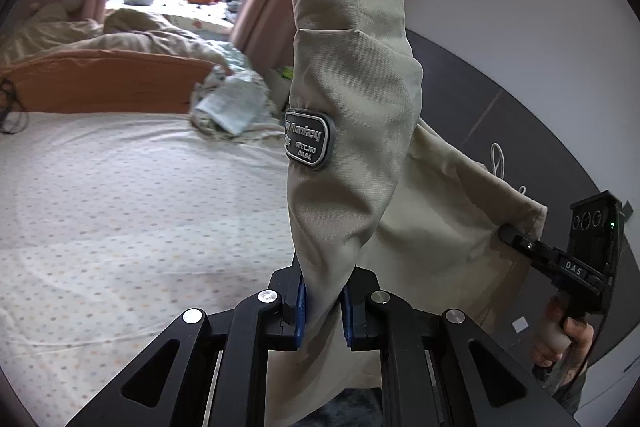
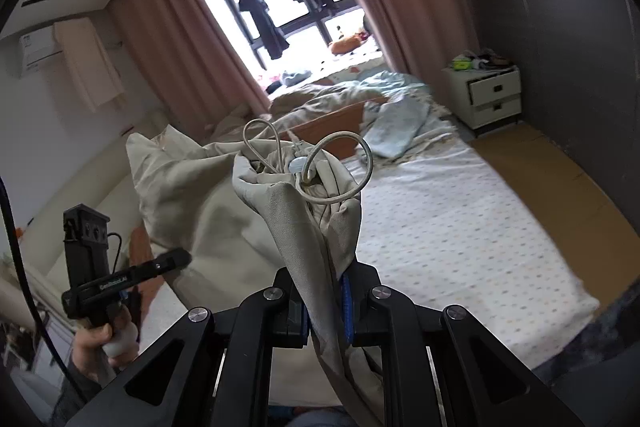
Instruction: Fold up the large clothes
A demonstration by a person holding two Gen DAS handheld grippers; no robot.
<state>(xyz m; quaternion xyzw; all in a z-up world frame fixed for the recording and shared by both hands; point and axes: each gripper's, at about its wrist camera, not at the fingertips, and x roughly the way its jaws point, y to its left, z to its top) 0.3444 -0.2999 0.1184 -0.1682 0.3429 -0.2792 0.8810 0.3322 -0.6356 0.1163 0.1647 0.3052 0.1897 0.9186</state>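
Blue pads (image 1: pixel 303 311) of the left gripper (image 1: pixel 324 311) pinch a bunched sleeve of the beige jacket (image 1: pixel 352 99), its grey badge (image 1: pixel 309 139) riding just above the jaws. Over on the other side, the right gripper (image 2: pixel 326 311) bites down on gathered cloth with the drawstring loops (image 2: pixel 340 167) standing up beyond its tips. Two separate grips, I'd say, so the garment hangs spread between them, clear of the spotted bedsheet (image 1: pixel 120 211) beneath, ready to be laid flat for folding
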